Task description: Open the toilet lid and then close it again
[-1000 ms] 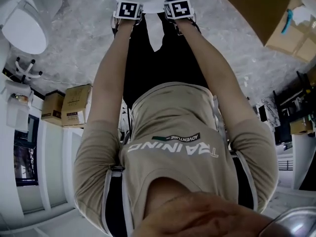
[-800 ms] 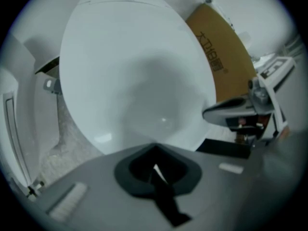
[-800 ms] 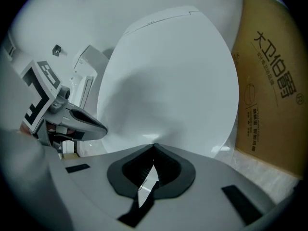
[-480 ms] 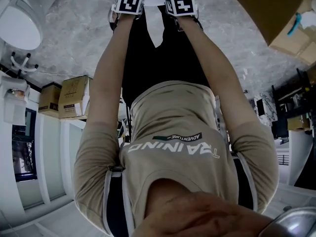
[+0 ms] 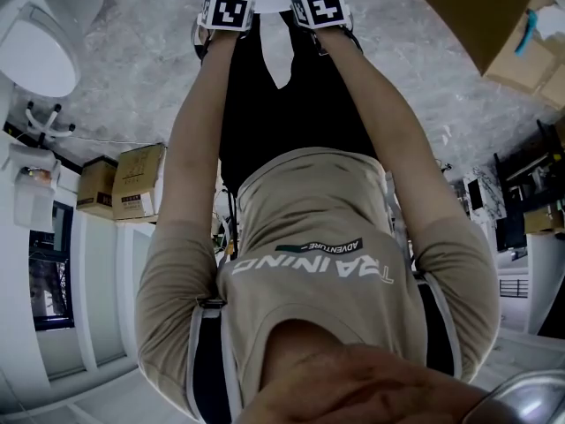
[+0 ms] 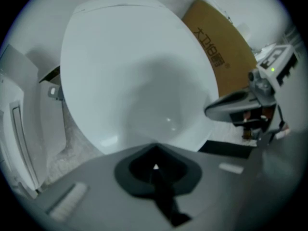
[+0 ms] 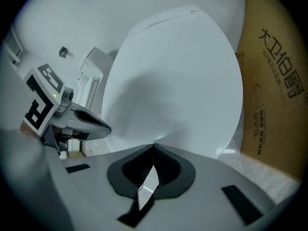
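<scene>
Holding both tools side by side, the person reaches with arms extended to the near rim of the white toilet lid [image 6: 139, 71]. The left tool [image 6: 155, 150] has its jaws pressed together with nothing between them. Its tip sits at the lid's near edge, though contact there cannot be confirmed. The right tool [image 7: 154, 148] is likewise closed at the tips, with only a narrow sliver of light showing behind them, and it grips nothing. It is positioned just to the right of the left tool, at the same rim. The lid's broad oval face fills both gripper views, hinge end far. Whether it lies flat or is partly raised cannot be determined. A brown cardboard box [image 7: 276, 81] stands just right of the toilet. On the head view, a second toilet [image 5: 40, 47] stands well apart at far left on the mottled grey floor [image 5: 141, 69].
</scene>
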Available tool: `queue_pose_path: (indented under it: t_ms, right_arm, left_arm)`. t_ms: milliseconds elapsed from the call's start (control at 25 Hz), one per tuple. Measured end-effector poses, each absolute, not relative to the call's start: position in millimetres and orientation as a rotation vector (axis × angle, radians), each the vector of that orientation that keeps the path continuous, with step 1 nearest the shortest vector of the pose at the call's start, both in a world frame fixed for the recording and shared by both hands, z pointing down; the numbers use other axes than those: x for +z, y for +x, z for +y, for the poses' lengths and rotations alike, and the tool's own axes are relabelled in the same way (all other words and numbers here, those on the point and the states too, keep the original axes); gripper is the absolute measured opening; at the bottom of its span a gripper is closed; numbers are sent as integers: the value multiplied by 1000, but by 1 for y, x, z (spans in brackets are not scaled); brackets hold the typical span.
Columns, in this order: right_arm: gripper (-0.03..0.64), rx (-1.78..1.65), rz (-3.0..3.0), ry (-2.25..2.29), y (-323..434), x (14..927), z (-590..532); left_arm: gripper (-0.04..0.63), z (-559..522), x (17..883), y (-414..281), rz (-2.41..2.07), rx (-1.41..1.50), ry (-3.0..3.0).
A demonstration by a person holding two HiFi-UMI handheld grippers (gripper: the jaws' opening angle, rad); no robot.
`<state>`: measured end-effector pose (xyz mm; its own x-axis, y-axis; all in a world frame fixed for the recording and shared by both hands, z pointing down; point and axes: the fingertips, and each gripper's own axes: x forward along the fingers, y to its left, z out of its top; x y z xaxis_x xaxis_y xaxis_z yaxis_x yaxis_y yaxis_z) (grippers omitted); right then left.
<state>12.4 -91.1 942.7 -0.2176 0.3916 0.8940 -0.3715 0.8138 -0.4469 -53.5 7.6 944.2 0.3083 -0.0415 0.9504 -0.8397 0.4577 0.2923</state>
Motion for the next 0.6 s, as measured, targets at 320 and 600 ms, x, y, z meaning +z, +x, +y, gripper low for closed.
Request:
queue_pose_path:
  t_ms: [320, 600]
  right_arm:
    - [11, 677, -1671, 28, 12, 943, -90]
    - [11, 616, -1695, 51, 11, 943, -92]
  left_arm:
    - [5, 14, 945, -54, -1136, 714, 990]
    - [3, 16, 944, -50, -1084, 610, 973]
